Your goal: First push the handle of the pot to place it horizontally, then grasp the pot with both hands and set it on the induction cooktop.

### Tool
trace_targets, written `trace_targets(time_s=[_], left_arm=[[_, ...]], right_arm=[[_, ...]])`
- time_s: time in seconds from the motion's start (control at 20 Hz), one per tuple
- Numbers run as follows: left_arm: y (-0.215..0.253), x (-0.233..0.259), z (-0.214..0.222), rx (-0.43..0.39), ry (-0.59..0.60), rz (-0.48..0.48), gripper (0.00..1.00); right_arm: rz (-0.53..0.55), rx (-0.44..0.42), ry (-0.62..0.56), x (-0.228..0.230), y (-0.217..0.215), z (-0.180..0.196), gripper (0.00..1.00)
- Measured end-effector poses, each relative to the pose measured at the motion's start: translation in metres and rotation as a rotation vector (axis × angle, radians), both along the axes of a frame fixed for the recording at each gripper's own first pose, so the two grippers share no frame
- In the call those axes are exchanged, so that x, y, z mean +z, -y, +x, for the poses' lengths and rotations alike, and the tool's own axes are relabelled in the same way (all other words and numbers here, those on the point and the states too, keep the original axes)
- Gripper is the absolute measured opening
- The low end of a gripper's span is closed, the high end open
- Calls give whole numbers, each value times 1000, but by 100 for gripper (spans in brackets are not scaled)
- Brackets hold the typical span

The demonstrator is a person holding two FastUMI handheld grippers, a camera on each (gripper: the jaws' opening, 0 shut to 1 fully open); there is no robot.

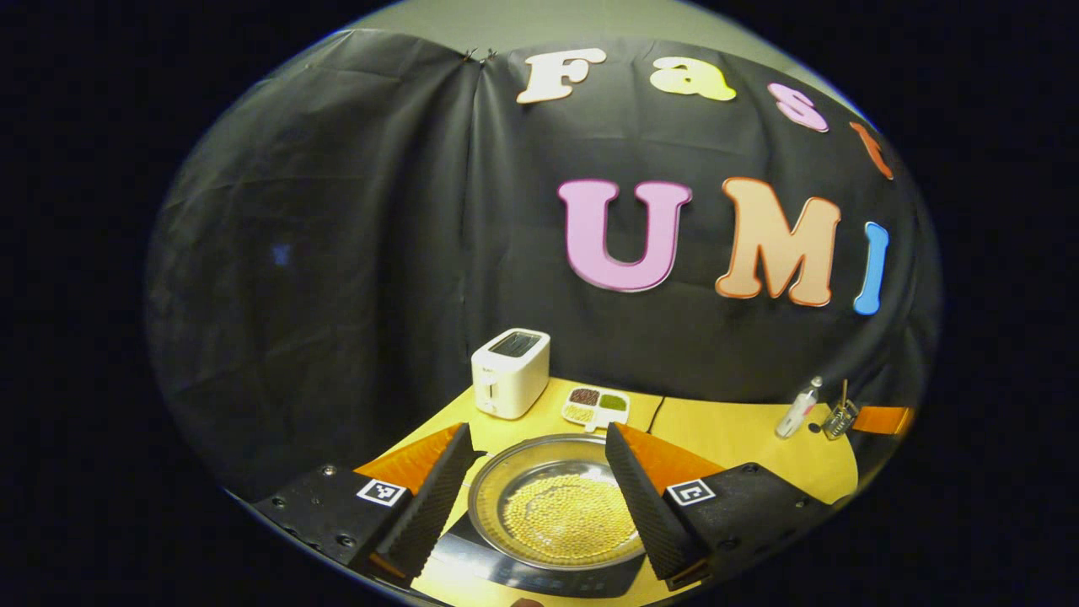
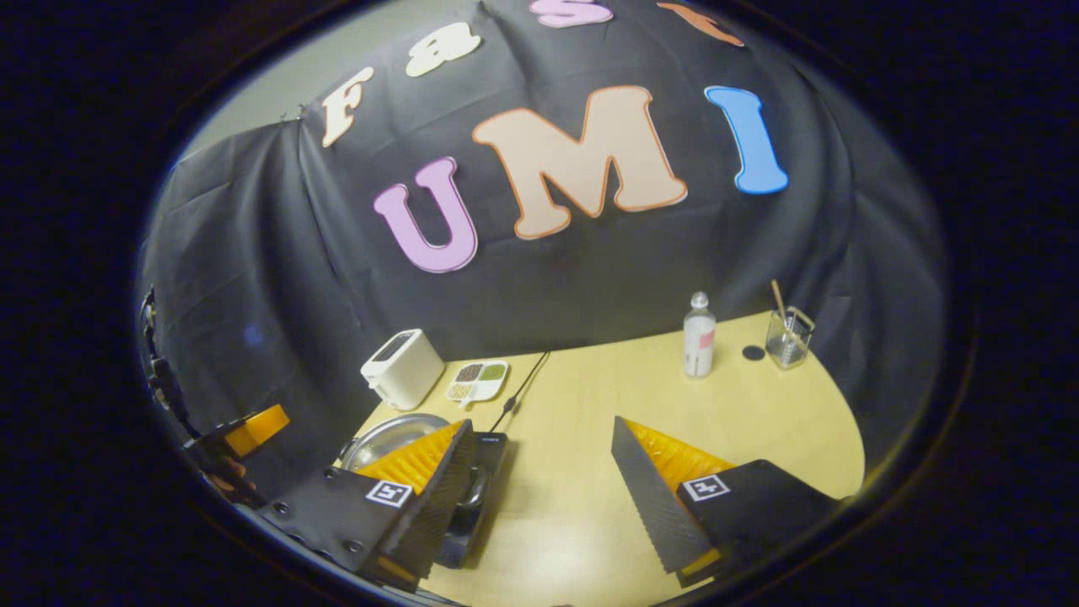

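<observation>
A round metal pot [image 1: 560, 514] with yellow beans in it rests on the black induction cooktop [image 1: 539, 580]. In the left gripper view my left gripper [image 1: 538, 432] stands open just above it, one finger on each side of the pot and neither touching. The pot's handle is hidden. In the right gripper view my right gripper [image 2: 541, 424] is open over bare tabletop, with nothing between its fingers. Its left finger covers part of the cooktop [image 2: 480, 485], and the pot's rim [image 2: 383, 438] shows behind that finger.
A white toaster [image 1: 510, 373] and a small divided dish of grains [image 1: 597, 405] stand behind the pot. At the back right of the yellow table [image 2: 590, 497] are a bottle [image 2: 698, 335], a dark cap [image 2: 753, 353] and a glass cup with a stick [image 2: 788, 337]. A black cable [image 2: 523, 386] runs toward the wall.
</observation>
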State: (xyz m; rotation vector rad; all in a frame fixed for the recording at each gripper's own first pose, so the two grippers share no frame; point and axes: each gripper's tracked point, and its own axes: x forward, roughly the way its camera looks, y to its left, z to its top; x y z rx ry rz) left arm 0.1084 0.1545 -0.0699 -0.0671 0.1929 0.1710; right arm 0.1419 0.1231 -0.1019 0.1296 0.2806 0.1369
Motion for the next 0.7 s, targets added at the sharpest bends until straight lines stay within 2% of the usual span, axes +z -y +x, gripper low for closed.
trace_targets(time_s=[0.1, 0.15, 0.2, 0.25, 0.3, 0.45, 0.5, 0.55, 0.6, 0.7], left_arm=[[25, 22, -10, -5, 53, 38, 96], [39, 33, -15, -14, 81, 48, 96], [53, 43, -20, -24, 111, 52, 96], [67, 52, -24, -39, 137, 52, 96], [82, 57, -28, -56, 161, 58, 96], [115, 59, -35, -93, 188, 77, 93], [129, 59, -37, -107, 198, 67, 93], [141, 60, -39, -120, 207, 52, 93], [150, 60, -42, -126, 214, 36, 93], [161, 59, -46, -130, 229, 11, 93]], right_arm=[[-19, -10, 48, 19, 23, -9, 99], [-20, -16, 71, 29, 32, -15, 92], [-18, -24, 98, 39, 42, -21, 99], [-15, -33, 126, 52, 53, -26, 92], [-16, -42, 151, 61, 62, -32, 99], [-33, -80, 206, 77, 94, -52, 99], [-38, -94, 220, 80, 103, -58, 92], [-42, -107, 231, 82, 113, -65, 99], [-47, -117, 240, 83, 121, -71, 92], [-48, -132, 260, 83, 133, -80, 92]])
